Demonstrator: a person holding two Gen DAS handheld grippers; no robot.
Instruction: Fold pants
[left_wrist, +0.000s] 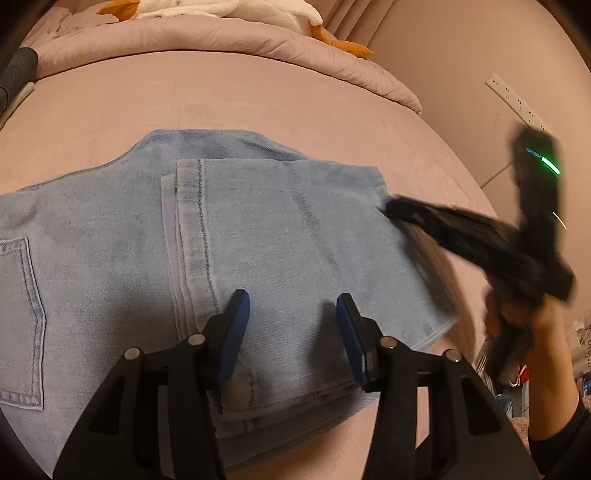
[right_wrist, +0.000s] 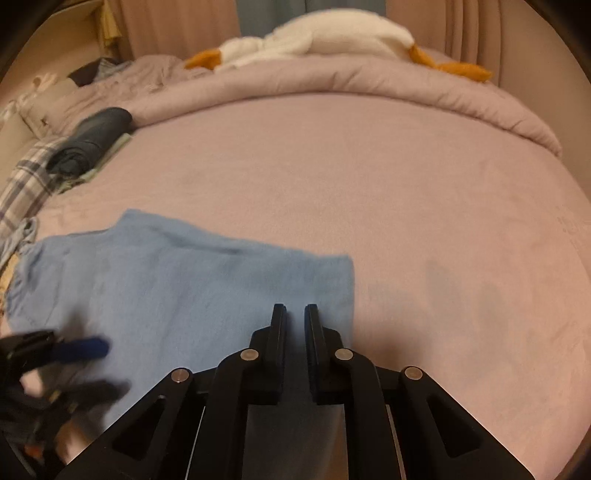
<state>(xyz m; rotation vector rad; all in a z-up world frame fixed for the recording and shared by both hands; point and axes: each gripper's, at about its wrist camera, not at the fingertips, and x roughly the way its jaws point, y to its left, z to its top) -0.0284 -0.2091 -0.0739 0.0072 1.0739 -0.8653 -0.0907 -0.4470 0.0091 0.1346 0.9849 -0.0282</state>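
Light blue jeans (left_wrist: 258, 240) lie folded on the pink bed (left_wrist: 221, 99), with a back pocket at the left and a seam running up the middle. My left gripper (left_wrist: 292, 295) hovers over their near part, its blue pads (left_wrist: 236, 325) wide apart with nothing between them. In the right wrist view the jeans (right_wrist: 177, 288) lie to the lower left. There my right gripper (right_wrist: 295, 306) is over their right edge, its black fingers closed to a thin slit that holds nothing. The left wrist view shows the right gripper (left_wrist: 391, 206) blurred at the jeans' right edge, held by a hand (left_wrist: 517, 317).
A rolled pink quilt (right_wrist: 369, 85) and a white plush goose (right_wrist: 314, 37) lie at the bed's far side. Dark folded clothes (right_wrist: 92, 136) and a plaid cloth (right_wrist: 26, 173) sit at the left edge. A power strip (left_wrist: 513, 103) hangs on the wall to the right.
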